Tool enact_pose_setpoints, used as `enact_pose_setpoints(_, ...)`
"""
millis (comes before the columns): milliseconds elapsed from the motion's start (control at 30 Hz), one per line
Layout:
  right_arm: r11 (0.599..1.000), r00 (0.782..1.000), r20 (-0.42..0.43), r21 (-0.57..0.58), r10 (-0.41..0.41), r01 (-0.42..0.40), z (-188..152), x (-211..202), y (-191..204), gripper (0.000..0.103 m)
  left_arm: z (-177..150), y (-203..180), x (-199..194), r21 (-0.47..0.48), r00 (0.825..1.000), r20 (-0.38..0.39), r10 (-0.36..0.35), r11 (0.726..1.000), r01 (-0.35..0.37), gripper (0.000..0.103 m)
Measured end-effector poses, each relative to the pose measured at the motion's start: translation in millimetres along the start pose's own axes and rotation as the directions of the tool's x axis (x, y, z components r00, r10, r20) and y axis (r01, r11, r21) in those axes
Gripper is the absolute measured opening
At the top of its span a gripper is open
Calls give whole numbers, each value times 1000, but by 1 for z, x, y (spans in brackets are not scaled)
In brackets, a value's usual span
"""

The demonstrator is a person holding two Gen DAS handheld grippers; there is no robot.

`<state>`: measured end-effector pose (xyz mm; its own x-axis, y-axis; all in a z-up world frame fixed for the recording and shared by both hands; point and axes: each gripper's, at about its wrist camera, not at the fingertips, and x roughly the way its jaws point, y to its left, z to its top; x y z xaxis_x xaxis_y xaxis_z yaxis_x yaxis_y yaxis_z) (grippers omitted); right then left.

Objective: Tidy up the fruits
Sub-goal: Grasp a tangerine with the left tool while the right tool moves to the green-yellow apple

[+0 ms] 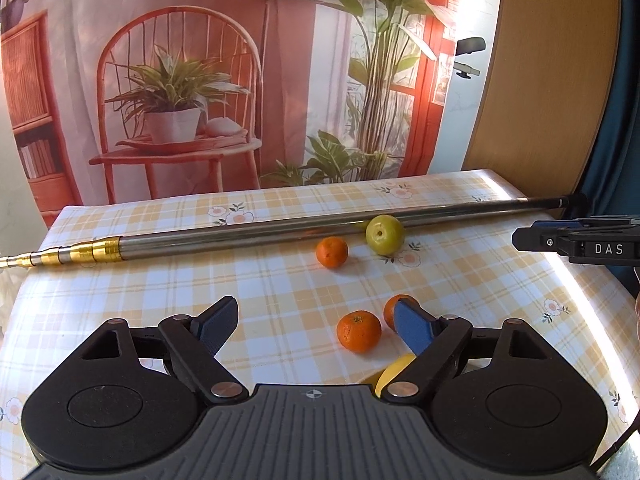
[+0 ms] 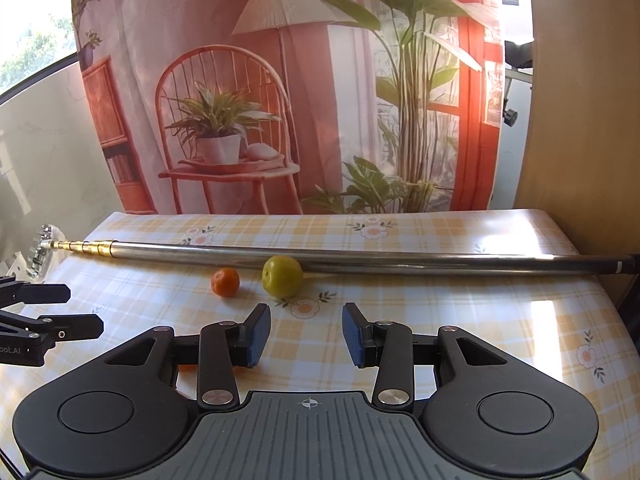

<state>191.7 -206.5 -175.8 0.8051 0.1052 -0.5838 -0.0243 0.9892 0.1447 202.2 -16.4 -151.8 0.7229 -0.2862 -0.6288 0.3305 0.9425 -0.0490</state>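
A green apple point(image 1: 385, 235) point(image 2: 281, 276) rests against a long metal pole, with a small orange point(image 1: 332, 252) point(image 2: 225, 282) just left of it. Closer in the left wrist view lie a second orange point(image 1: 359, 331), a third orange point(image 1: 391, 309) half hidden behind my right-hand finger, and a yellow fruit point(image 1: 394, 372) partly under the linkage. My left gripper point(image 1: 316, 326) is open wide above the cloth, empty, with the second orange between its fingers' span. My right gripper point(image 2: 306, 336) is open and empty, short of the apple.
The telescopic pole point(image 1: 280, 232) point(image 2: 360, 258) lies across the checked tablecloth point(image 1: 160, 280) behind the fruit. A printed backdrop hangs beyond the table's far edge. A wooden panel point(image 1: 552, 80) stands at the right. Each gripper shows at the edge of the other's view.
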Motion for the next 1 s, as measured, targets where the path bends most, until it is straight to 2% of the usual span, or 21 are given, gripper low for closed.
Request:
enact_pose_setpoints(167,1000,1000,-15,31,-2,3,-3,8,-10,37,1,-1,33,-21,999,-29,-31,999,30,70)
enact_pose_setpoints(333,999,999,-32,53,-4,5,-7,16,-18,37,-2,-3,65,-26,990,-111,-90,996,87,62)
enact_pose_setpoints(633,997,999,-52,75,0,4,-10,28,-25,37,-7,-13,91,31,972,-190,-135,989,144,55)
enact_pose_setpoints(833,997,998,-61,77,1,4,-11,33,-26,37,-4,-11,105,-6,966,-220,-139,990,141,49)
enact_pose_setpoints(1000,997,997,-71,81,3,2,-12,38,-27,37,-5,-8,111,-23,963,-227,-144,990,142,49)
